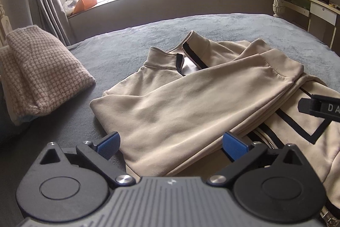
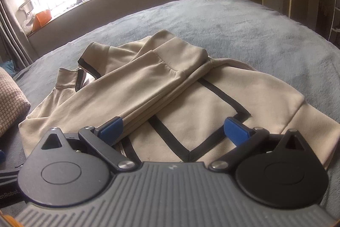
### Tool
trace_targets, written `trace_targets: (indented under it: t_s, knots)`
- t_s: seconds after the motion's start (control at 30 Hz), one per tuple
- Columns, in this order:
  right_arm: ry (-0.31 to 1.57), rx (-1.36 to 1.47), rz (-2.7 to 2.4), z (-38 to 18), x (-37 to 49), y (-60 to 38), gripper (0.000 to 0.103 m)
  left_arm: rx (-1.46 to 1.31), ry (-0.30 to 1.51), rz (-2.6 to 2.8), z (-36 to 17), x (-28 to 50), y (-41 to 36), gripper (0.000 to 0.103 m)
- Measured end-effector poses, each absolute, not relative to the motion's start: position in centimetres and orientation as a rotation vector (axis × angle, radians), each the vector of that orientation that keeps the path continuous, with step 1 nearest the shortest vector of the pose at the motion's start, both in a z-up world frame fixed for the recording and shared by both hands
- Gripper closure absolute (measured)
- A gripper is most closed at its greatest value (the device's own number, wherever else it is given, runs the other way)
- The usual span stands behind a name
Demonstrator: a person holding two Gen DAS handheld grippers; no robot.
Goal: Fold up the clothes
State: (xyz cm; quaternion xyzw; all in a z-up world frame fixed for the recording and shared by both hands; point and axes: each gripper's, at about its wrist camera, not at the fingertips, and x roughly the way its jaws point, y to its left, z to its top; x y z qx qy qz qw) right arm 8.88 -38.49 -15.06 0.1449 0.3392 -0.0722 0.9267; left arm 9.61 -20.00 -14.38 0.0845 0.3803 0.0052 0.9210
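The bed [image 1: 212, 22] carries my beige jacket [image 1: 170, 103] mid-bed, sleeves folded across its front, with bare blanket toward the far edge. Only my left view shows the whole houndstooth pillow [image 1: 40, 71]. My left gripper [image 1: 171, 142] and right gripper [image 2: 172, 128] stand wide open, holding nothing.

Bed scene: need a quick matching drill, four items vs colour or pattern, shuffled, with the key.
Items:
1. jacket
2. blanket
3. folded cloth
4. gripper pads

Descriptions:
A. blue
B. pink houndstooth check
C. beige with black stripes
D. grey-blue, plush

Pairs: 1-C, 2-D, 3-B, 4-A
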Motion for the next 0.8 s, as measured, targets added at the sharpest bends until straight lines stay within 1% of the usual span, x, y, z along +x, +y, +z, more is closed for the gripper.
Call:
trace_targets:
  t_s: [0.17,0.4,0.63,0.8]
  knots:
    - [0.692,0.279,-0.162,-15.1,8.8,-38.2,0.001,0.127,0.820,0.010,-14.8,9.5,-19.4,0.000]
    - [0.678,0.264,-0.164,-14.8,8.5,-37.7,0.001,0.111,0.815,0.030,-14.4,9.0,-19.0,0.000]
    - [0.656,0.236,-0.138,-14.2,8.1,-36.8,0.001,0.034,0.857,0.051,-14.6,8.7,-18.1,0.000]
    - [0.643,0.201,-0.118,-13.9,7.9,-36.0,0.001,0.004,0.851,0.072,-14.6,8.7,-17.6,0.000]
